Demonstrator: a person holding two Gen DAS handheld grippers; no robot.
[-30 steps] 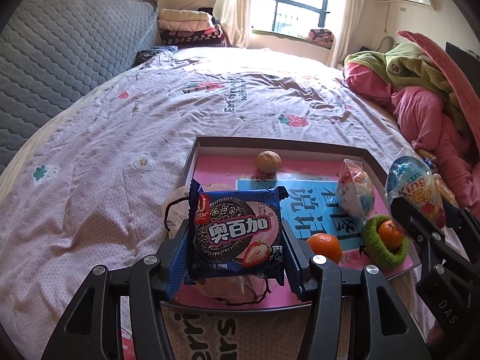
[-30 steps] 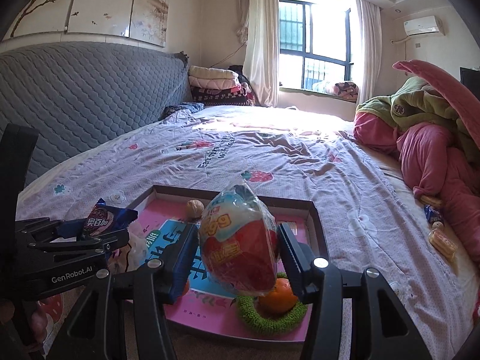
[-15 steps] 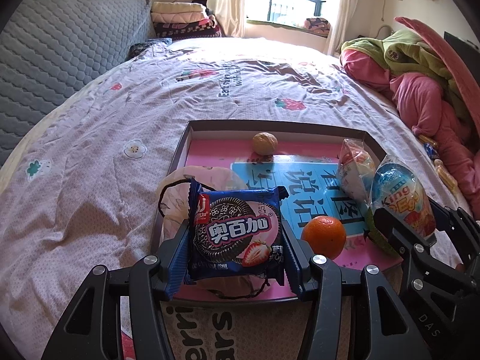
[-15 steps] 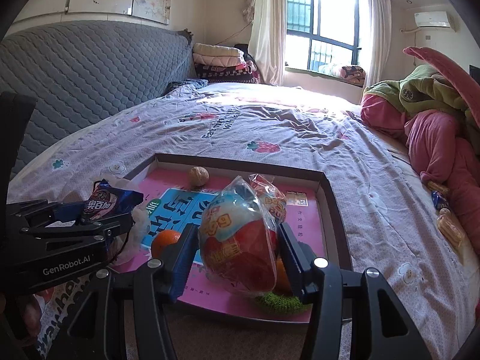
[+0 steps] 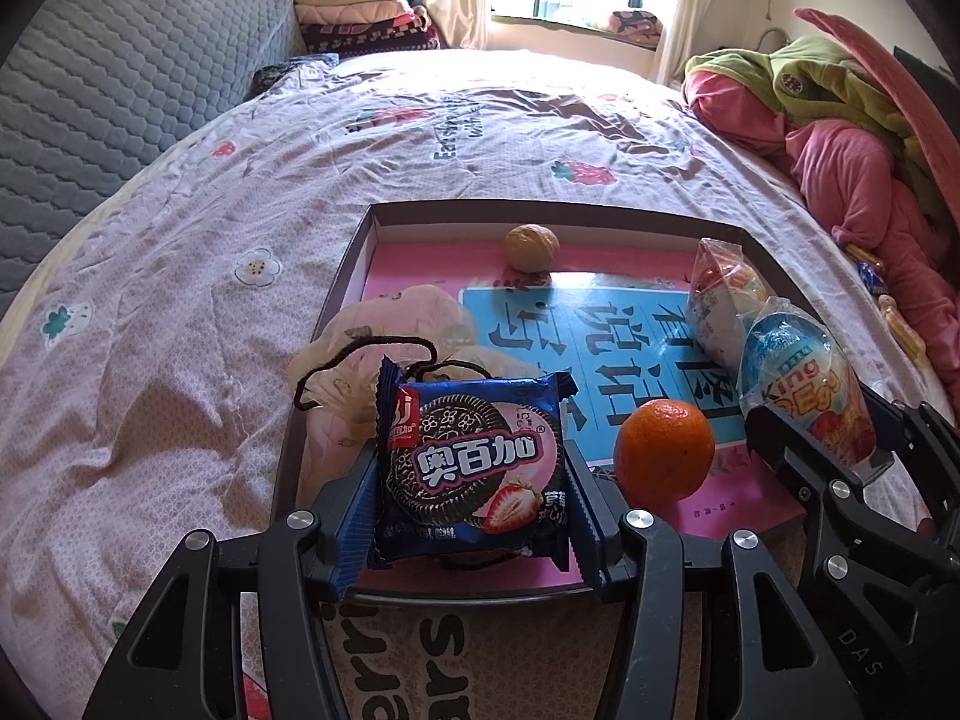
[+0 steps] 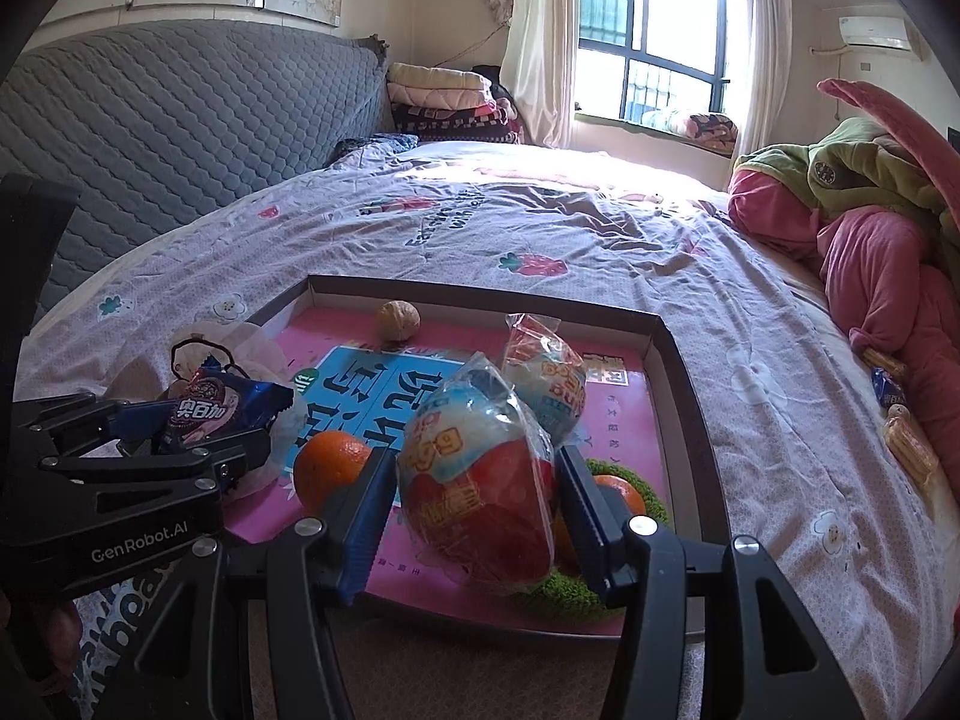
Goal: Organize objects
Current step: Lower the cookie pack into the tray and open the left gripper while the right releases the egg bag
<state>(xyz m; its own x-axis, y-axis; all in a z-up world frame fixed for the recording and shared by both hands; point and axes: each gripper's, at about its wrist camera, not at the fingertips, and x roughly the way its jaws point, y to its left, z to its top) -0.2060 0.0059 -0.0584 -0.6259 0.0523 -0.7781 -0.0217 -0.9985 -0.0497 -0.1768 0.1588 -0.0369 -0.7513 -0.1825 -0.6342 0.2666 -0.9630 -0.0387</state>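
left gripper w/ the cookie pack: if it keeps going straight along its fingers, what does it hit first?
Probably the crumpled pink drawstring bag lying over the tray's left rim, right behind the cookie pack that the left gripper holds. The pack hides part of that line, so depth is uncertain; the orange sits off to the right.

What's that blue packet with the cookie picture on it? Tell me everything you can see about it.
The blue cookie packet is a small, glossy plastic wrapper with crimped, zigzag ends. Its front shows a dark sandwich cookie, a strawberry, a pink patch and white Chinese lettering. It looks sealed and slightly puffed. The left gripper holds it upright by its two sides, front facing the camera, over the near left corner of the shallow box, in front of a pale drawstring pouch.
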